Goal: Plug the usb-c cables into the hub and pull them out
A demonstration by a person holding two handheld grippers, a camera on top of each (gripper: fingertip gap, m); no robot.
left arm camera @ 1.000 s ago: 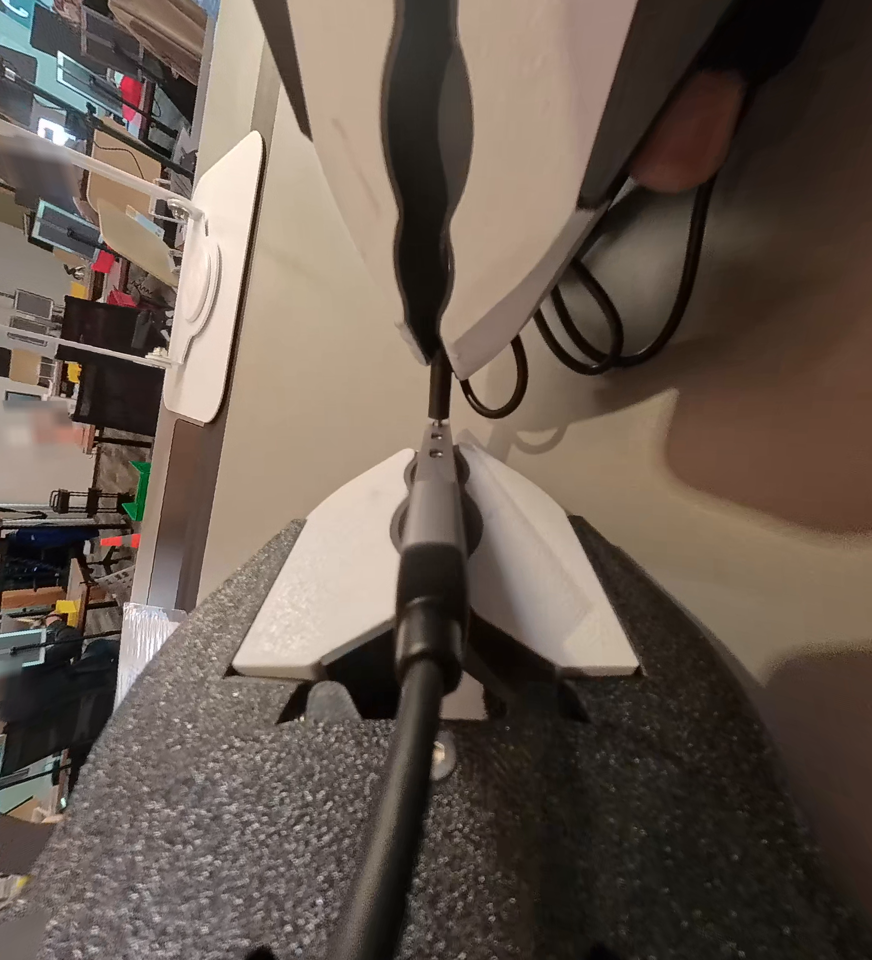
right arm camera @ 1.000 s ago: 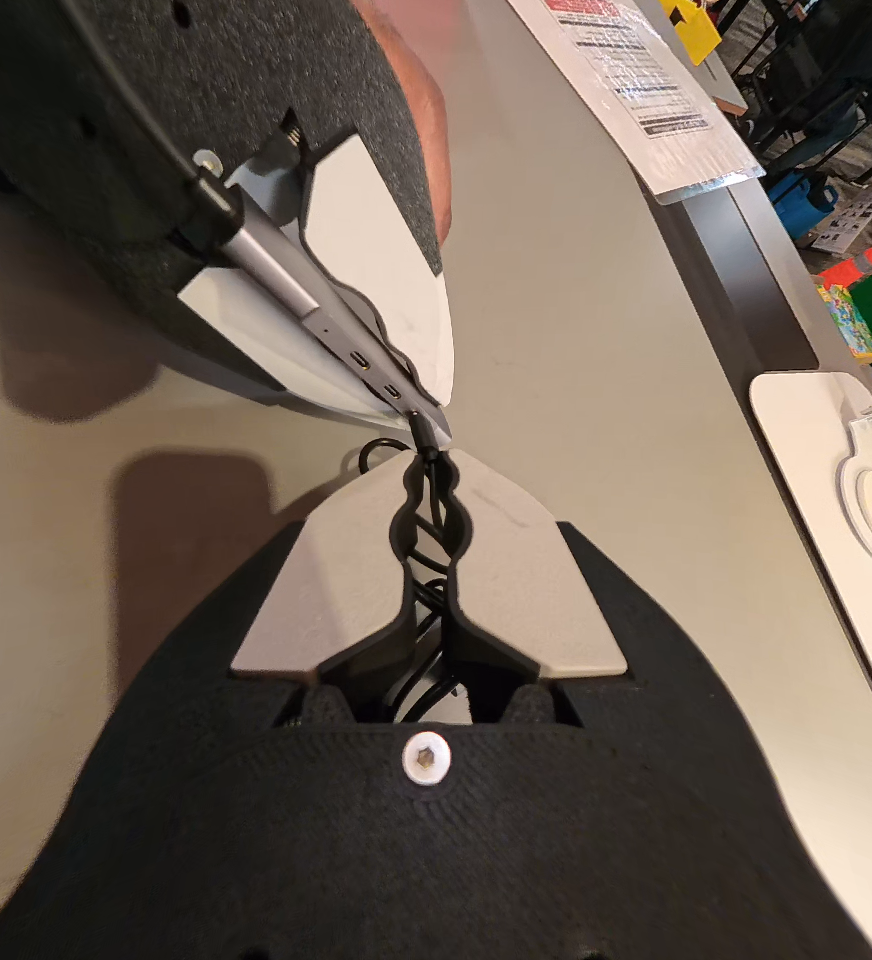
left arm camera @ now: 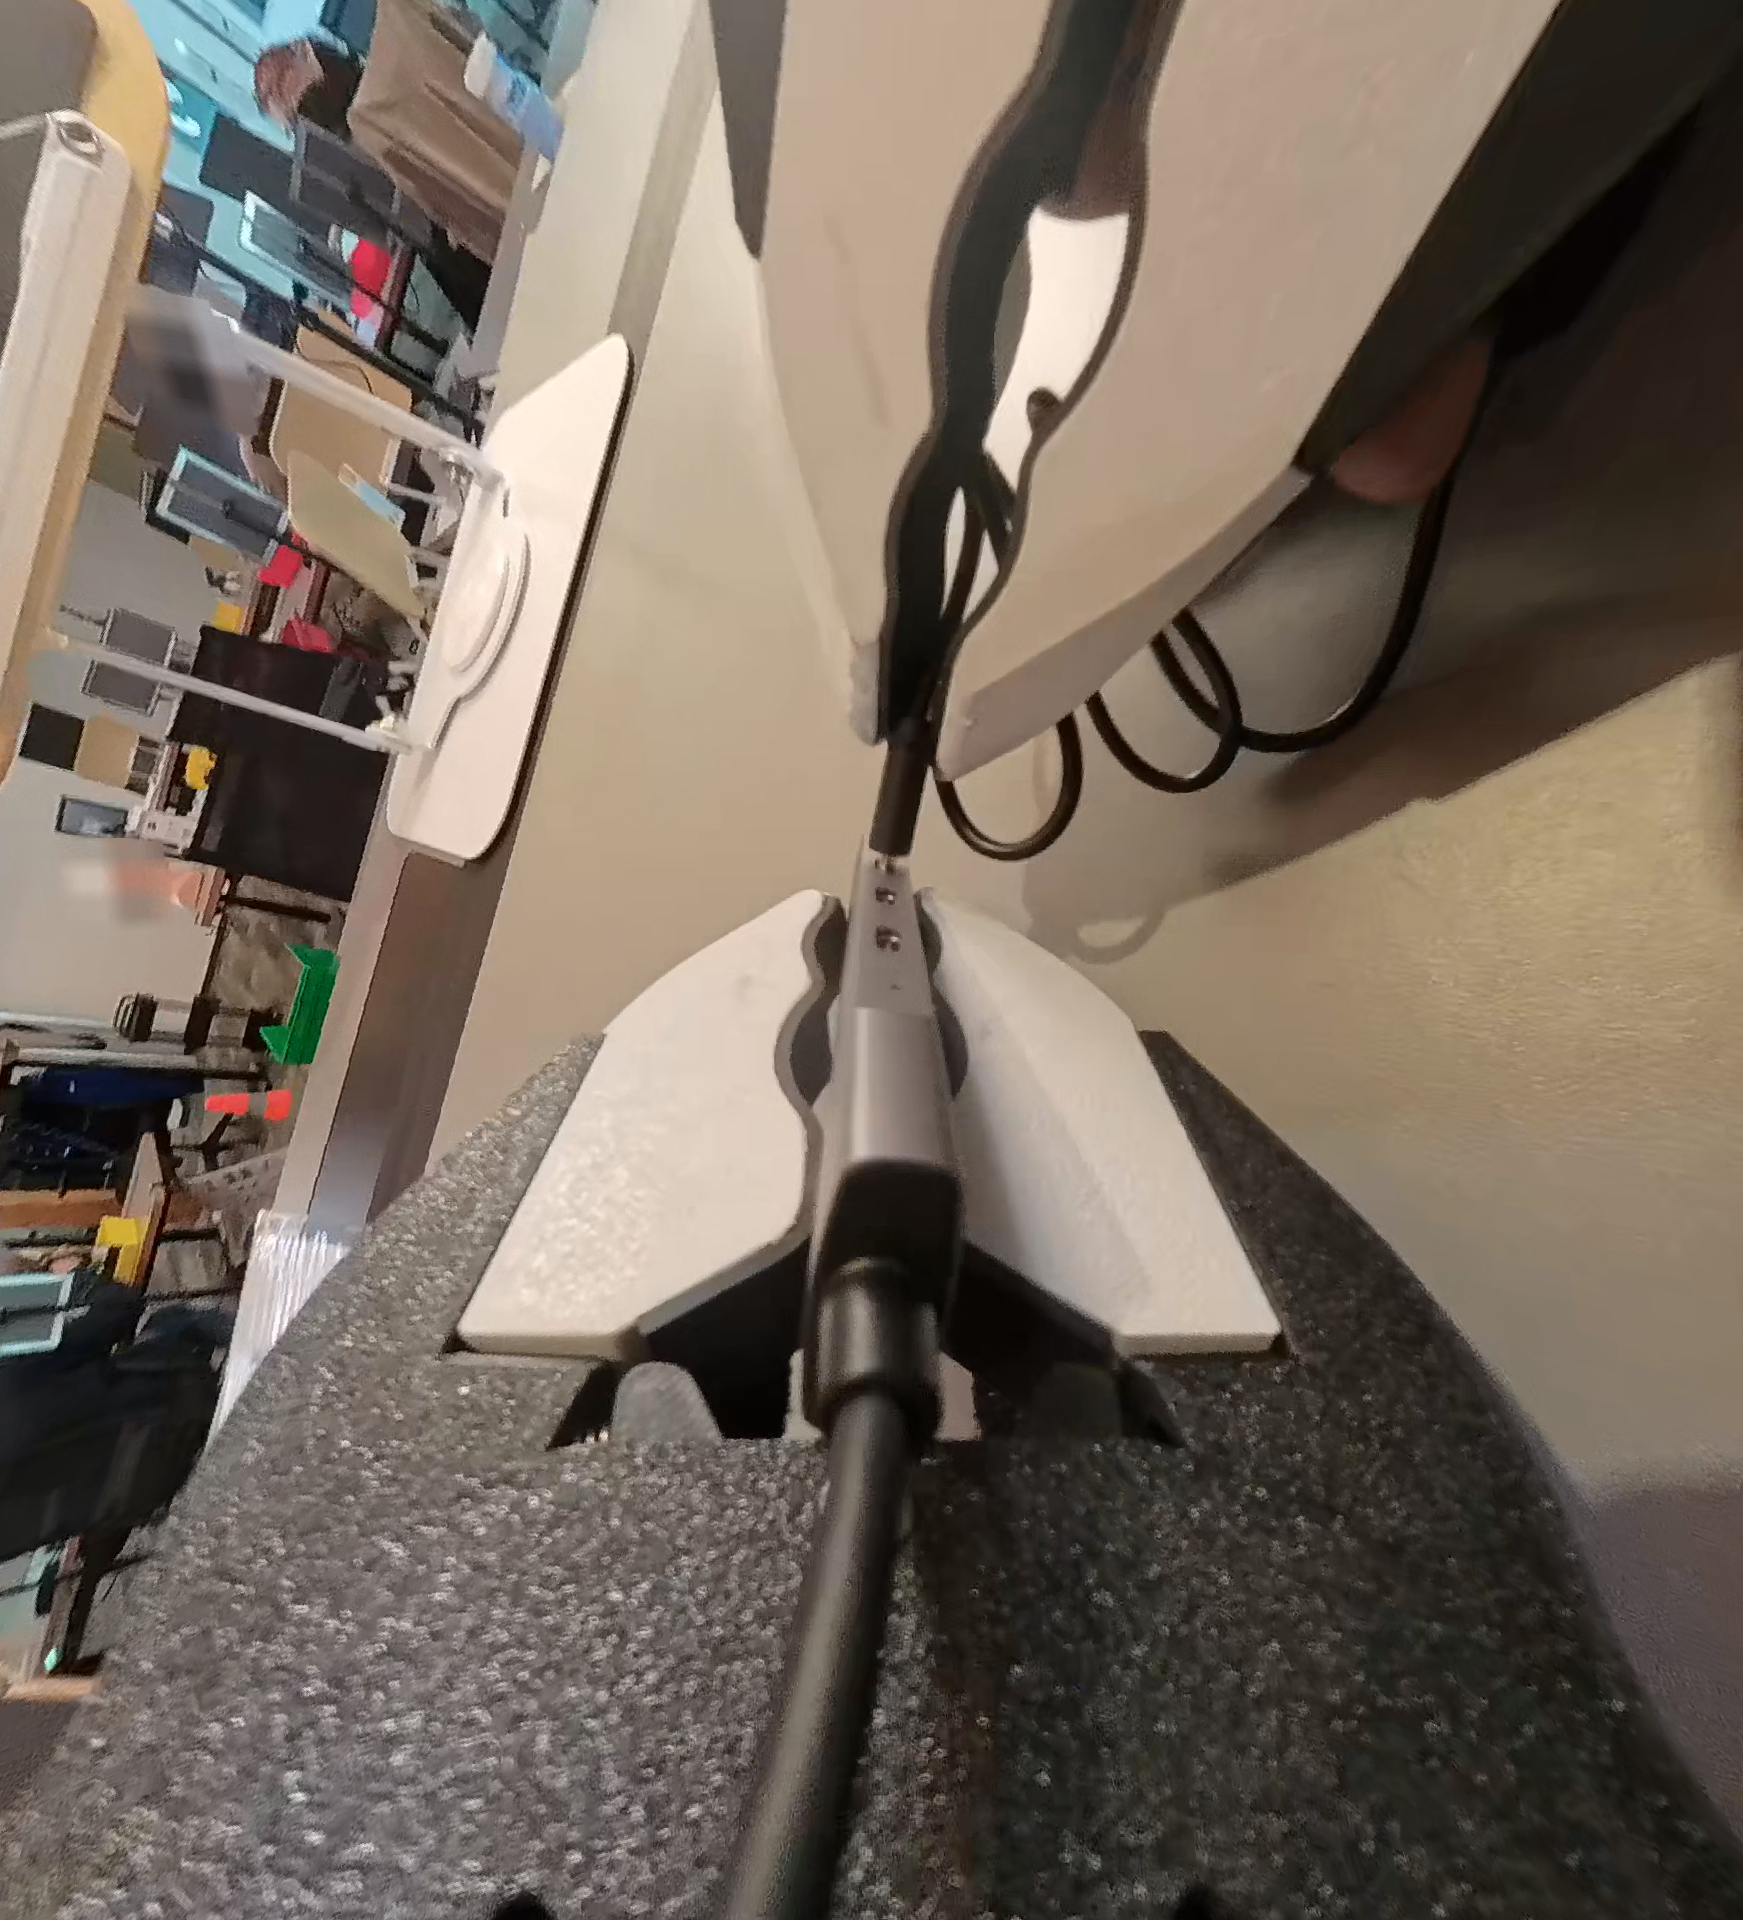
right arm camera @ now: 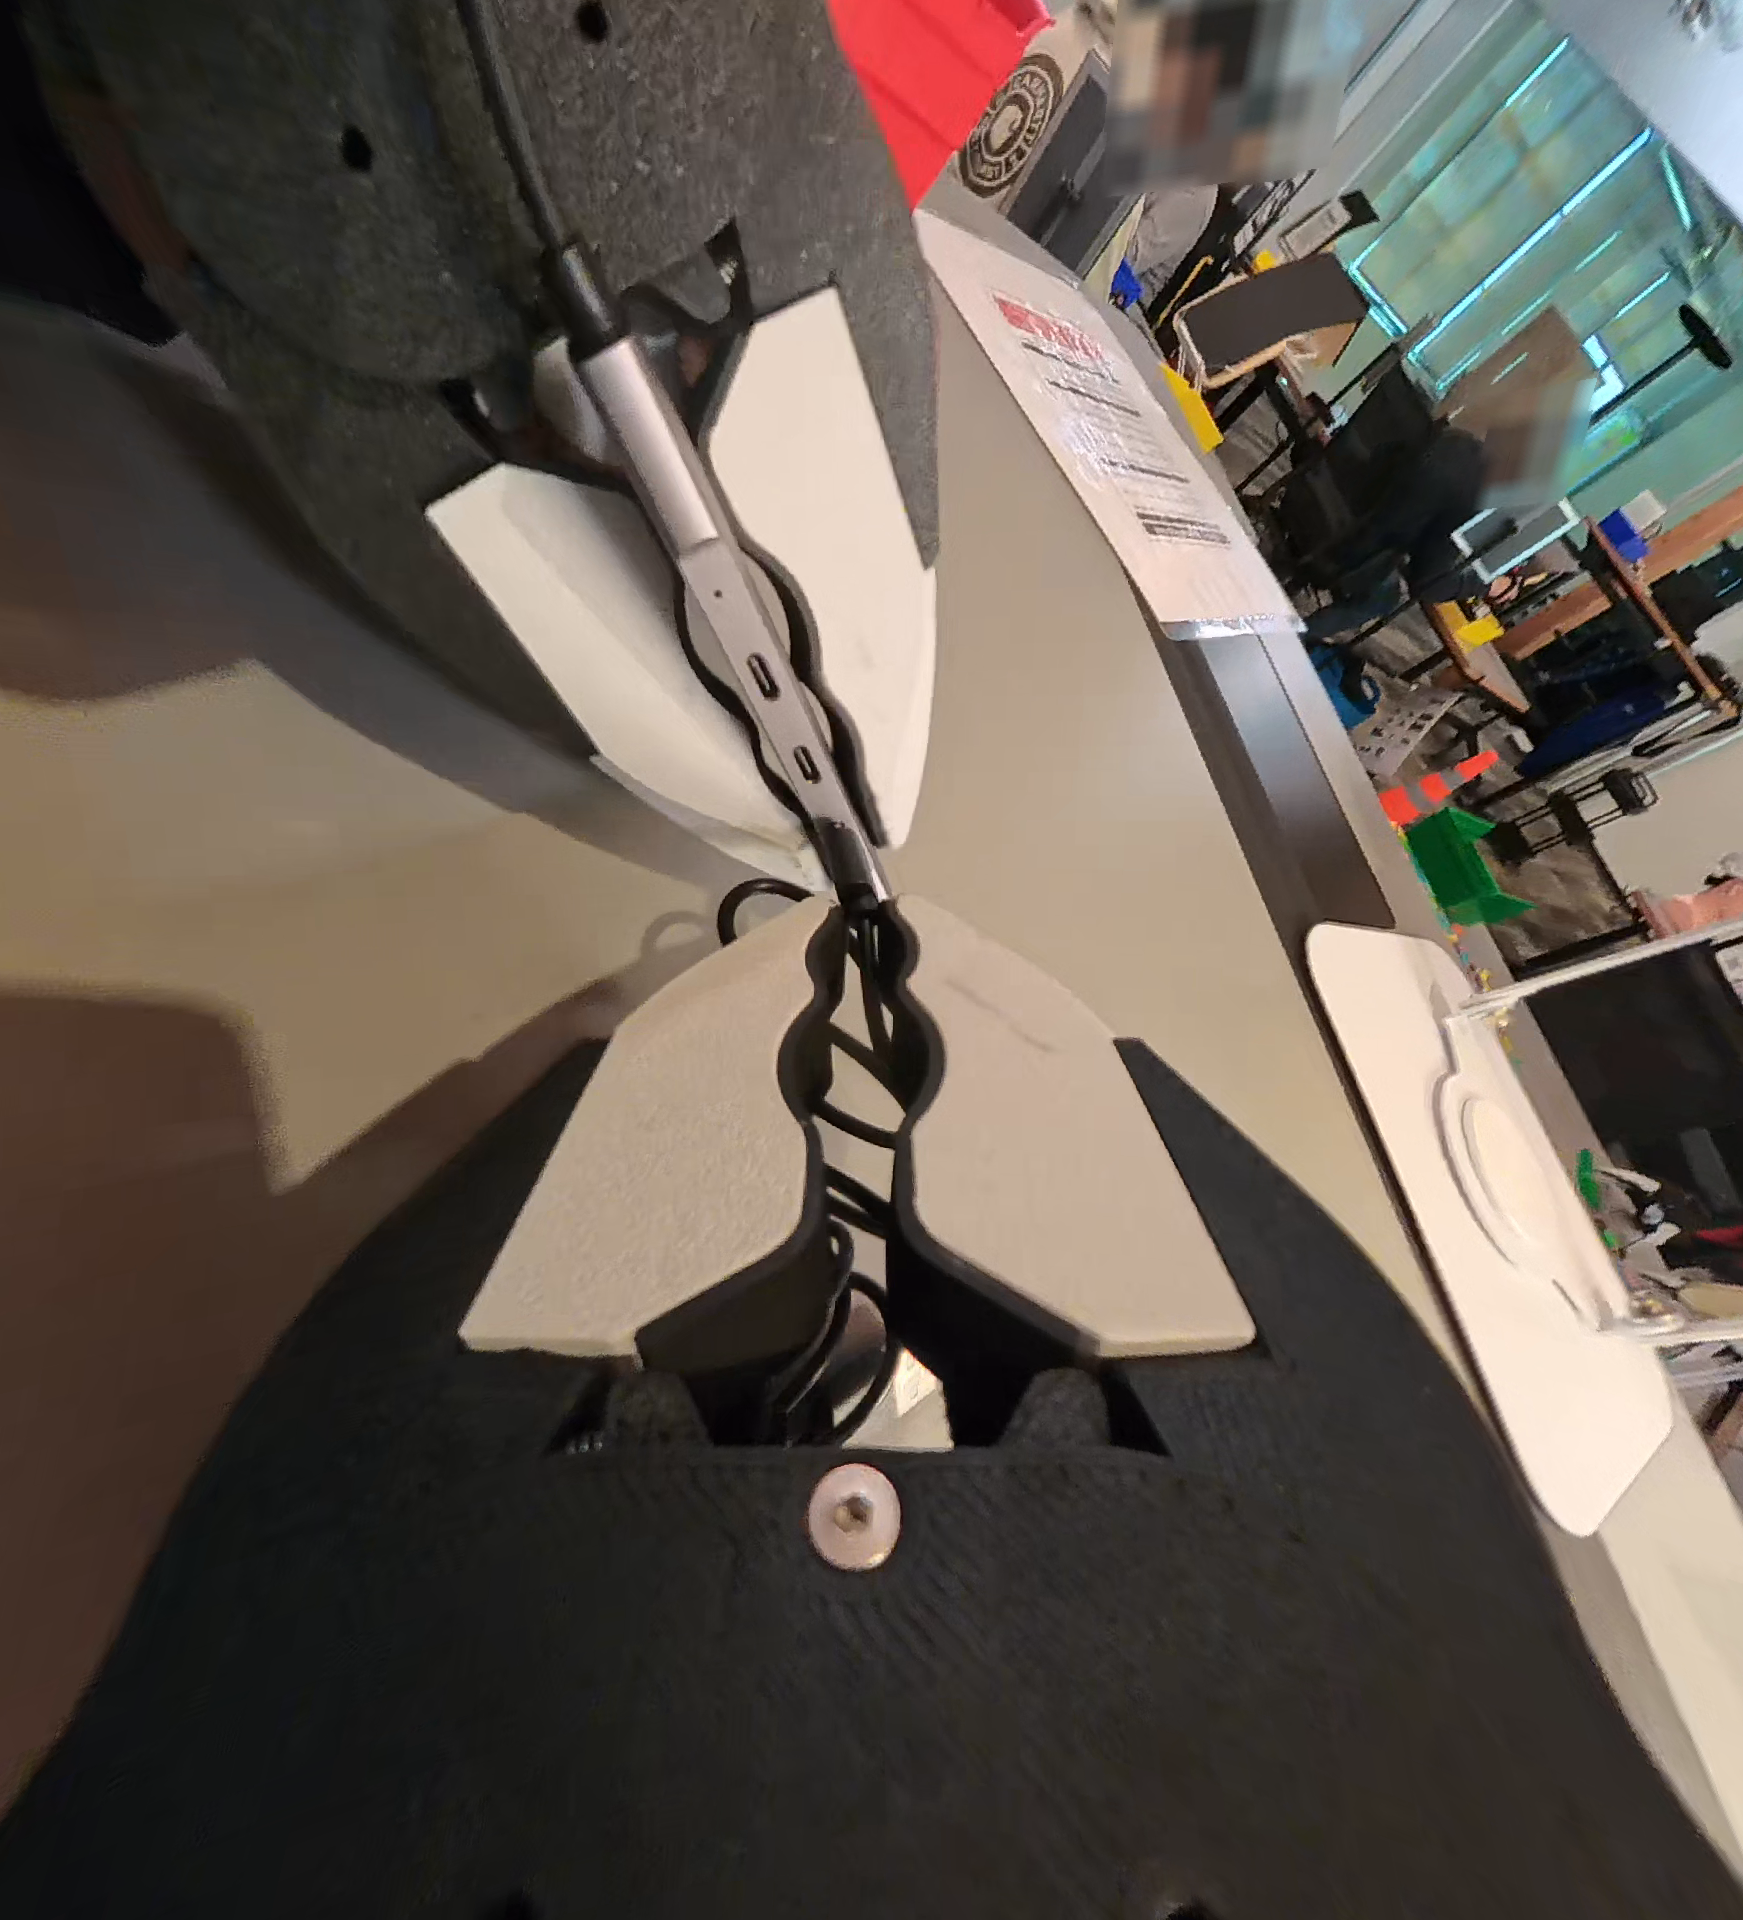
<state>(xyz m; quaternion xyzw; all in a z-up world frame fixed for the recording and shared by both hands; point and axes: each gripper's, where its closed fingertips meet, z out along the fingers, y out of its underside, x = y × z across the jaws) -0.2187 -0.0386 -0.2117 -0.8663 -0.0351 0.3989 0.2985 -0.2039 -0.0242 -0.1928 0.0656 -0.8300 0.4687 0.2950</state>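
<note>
**Both grippers clamped, plug at the tip of the hub**

Your left gripper (left arm camera: 882,914) has its jaws closed on the grey hub (left arm camera: 888,1081), which lies lengthwise between the white fingers (left arm camera: 701,1122) with its port end poking out past their tips. The hub's own thick black lead (left arm camera: 825,1662) runs back over the foam-covered body toward the camera. Your right gripper (right arm camera: 862,914) is closed on the black usb-c cable (right arm camera: 867,1039), pinching it just behind the plug (right arm camera: 851,857). The plug meets the end port of the hub (right arm camera: 742,665); how deep it sits cannot be told. Two other ports on the hub's narrow face show open.

Both tools hang above the beige table (right arm camera: 1054,831), tip to tip. The slack of the cable lies in loops (left arm camera: 1158,727) on the table under your right gripper, beside a fingertip (left arm camera: 1397,468) of the hand holding it. Toward the table's far edge a white pad (right arm camera: 1418,1195) with a round recess carries a clear acrylic stand (right arm camera: 1615,1288). A laminated sheet (right arm camera: 1127,457) lies flat at the same edge, farther along. None of these touches the grippers. Beyond the edge the room is crowded with racks, bins and chairs.
</note>
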